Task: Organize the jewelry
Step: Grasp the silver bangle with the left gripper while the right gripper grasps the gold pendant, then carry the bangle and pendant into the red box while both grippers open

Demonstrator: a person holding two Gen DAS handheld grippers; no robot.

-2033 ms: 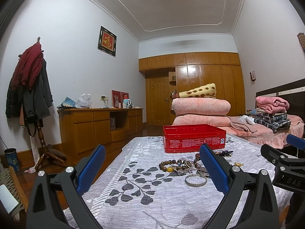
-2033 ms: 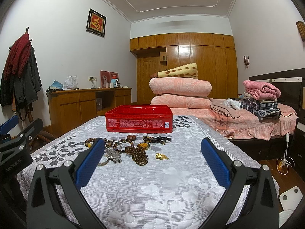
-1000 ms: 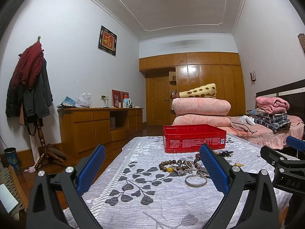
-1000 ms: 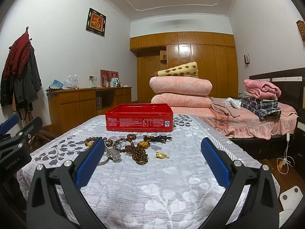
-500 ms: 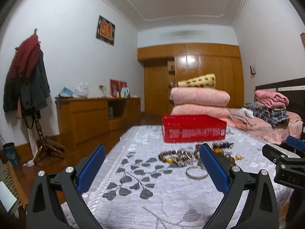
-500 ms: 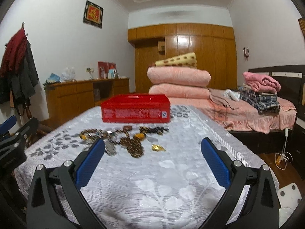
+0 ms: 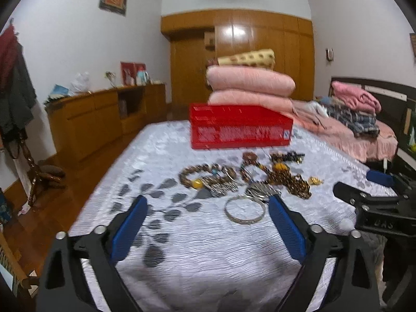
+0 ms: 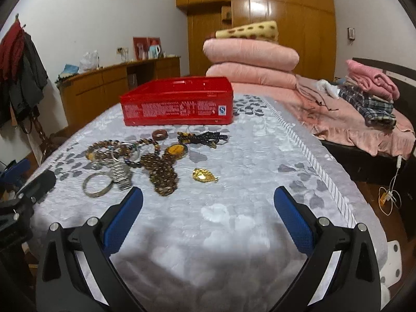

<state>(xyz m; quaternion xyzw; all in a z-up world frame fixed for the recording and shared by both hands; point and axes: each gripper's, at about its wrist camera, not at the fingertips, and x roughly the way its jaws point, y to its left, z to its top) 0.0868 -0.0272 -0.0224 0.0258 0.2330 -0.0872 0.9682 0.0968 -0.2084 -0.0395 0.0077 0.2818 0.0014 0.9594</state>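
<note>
Left tool [image 7: 208, 221], jaws spread but closing on nothing, points at the thin silver metal bangle [image 7: 245, 209] lying flat on the grey leaf-patterned quilted surface [image 7: 208, 260], just ahead-right, nearer than the wide-open right tool [image 8: 208, 210].

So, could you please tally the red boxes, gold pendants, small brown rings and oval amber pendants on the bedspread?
Red box: 1
Gold pendant: 1
Brown ring: 1
Oval amber pendant: 1
Total: 4
</note>
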